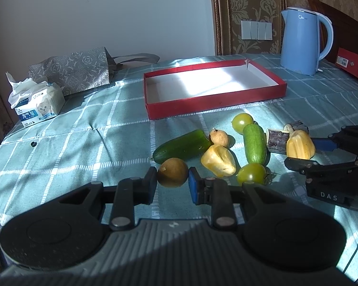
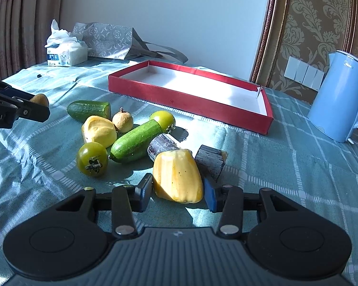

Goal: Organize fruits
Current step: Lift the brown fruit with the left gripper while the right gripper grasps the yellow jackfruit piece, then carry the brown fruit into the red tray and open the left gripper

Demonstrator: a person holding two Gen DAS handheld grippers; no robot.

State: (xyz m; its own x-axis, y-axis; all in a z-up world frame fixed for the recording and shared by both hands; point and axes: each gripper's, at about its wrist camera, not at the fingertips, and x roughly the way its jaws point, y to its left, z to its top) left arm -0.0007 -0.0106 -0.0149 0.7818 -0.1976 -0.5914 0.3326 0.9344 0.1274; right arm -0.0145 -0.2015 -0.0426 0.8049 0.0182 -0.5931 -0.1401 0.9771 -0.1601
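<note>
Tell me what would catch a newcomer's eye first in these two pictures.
Probably the shallow red cardboard tray with a white floor, sunlit and empty at the back of the checked teal tablecloth. In front lies a bright cluster of produce, where the right tongs straddle a yellow ridged fruit piece. The tall light-blue electric kettle stands far right.

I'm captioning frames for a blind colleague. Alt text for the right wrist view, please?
The right tool straddles a yellow fruit on a green checked cloth, amid cucumbers and green tomatoes. Behind lies an empty red tray; a blue kettle stands at right.
</note>
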